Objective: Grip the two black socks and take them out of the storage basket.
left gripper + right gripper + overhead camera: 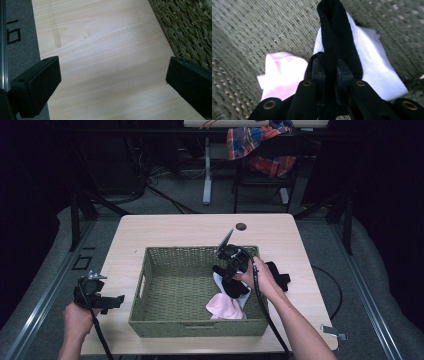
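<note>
Right gripper (331,72): fingers (318,72) clamped tight on a black sock (334,37), which hangs between them over the inside of the woven basket (150,285). In the high view that gripper (227,262) sits over the basket's right half, near the right wall, w/ the right hand (260,277) behind it. Under the held sock lie a white sock (374,65) and a pink sock (280,75), both on the basket floor, close to each other; whether they touch can't be told. The black one reads as mid-transfer: in the air or just brushing the white one, not released.

Outside the basket, just beside its right wall on the table (175,227), more black fabric (280,277) lies, partly hidden by the hand. Could be another sock; can't tell how many.

Left gripper (112,85): fingers (37,87) wide apart, nothing between them, over bare table just left of the basket. In the high view it (97,295) sits near the table's front-left edge, idle.

Progress, judged w/o a stated task: looks like socks go into the basket. Two in, a third about to be let go, at least one dark piece left outside. Roughly past halfway.
</note>
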`<move>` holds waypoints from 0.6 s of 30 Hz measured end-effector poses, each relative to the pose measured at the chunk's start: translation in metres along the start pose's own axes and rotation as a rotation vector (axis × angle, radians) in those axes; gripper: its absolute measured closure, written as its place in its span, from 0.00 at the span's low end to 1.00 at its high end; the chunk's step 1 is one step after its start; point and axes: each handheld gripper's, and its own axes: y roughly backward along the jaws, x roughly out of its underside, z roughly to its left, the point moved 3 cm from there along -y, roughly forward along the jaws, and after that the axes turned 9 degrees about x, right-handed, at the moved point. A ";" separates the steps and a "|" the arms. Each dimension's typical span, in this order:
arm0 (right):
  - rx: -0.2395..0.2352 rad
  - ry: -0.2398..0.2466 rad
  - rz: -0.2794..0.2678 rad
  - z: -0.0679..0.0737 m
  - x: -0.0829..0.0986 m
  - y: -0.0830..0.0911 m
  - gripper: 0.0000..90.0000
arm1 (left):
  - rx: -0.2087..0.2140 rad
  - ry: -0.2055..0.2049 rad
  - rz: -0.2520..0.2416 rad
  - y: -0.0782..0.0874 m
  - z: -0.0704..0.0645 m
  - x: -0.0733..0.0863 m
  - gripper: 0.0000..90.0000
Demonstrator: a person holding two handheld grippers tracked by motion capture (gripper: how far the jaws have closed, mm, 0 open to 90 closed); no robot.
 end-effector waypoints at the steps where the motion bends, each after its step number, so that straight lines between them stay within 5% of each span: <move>1: -0.006 0.004 -0.005 -0.001 0.001 0.004 0.90 | -0.001 0.003 -0.003 0.000 -0.001 0.000 0.00; 18: -0.017 -0.004 -0.127 -0.010 0.001 0.071 0.90 | 0.000 0.006 -0.014 0.001 -0.001 -0.001 0.00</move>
